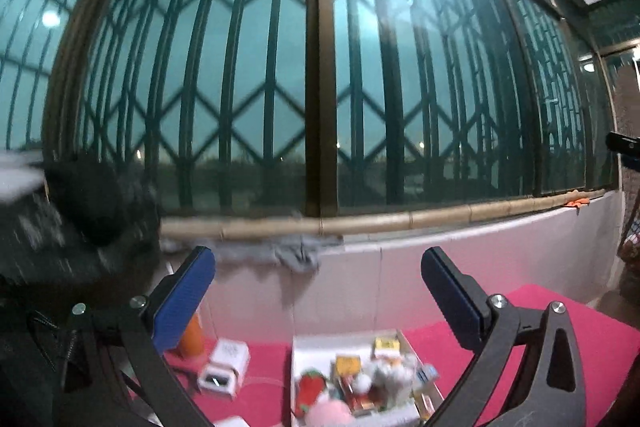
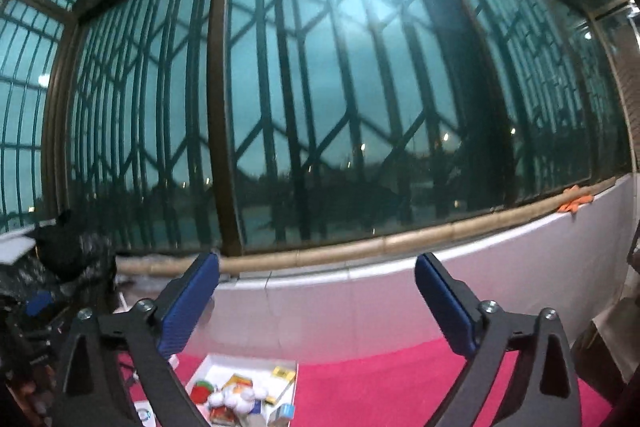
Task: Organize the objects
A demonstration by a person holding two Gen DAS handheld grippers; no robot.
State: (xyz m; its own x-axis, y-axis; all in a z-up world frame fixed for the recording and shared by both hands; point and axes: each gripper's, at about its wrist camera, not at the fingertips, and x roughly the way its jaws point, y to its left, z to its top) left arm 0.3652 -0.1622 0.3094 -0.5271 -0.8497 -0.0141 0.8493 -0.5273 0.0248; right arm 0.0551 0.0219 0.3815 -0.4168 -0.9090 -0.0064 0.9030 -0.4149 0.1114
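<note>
A white open box [image 1: 304, 345] full of several small toys and packets sits on the pink table; it also shows in the right wrist view [image 2: 224, 363]. A red strawberry toy [image 1: 309, 387] and a pink round thing [image 1: 330, 415] lie at its near side. A white plush figure [image 2: 236, 397] lies in the box. My left gripper [image 1: 318, 291] is open and empty, held high above the box. My right gripper [image 2: 316, 297] is open and empty, raised above the table to the right of the box.
A white charger-like block [image 1: 224, 367] and an orange bottle [image 1: 191, 341] stand left of the box. The pink tablecloth [image 2: 400, 383] runs right. A white low wall [image 2: 360, 303] and barred window lie behind. A dark clothed shape [image 1: 80, 211] is at left.
</note>
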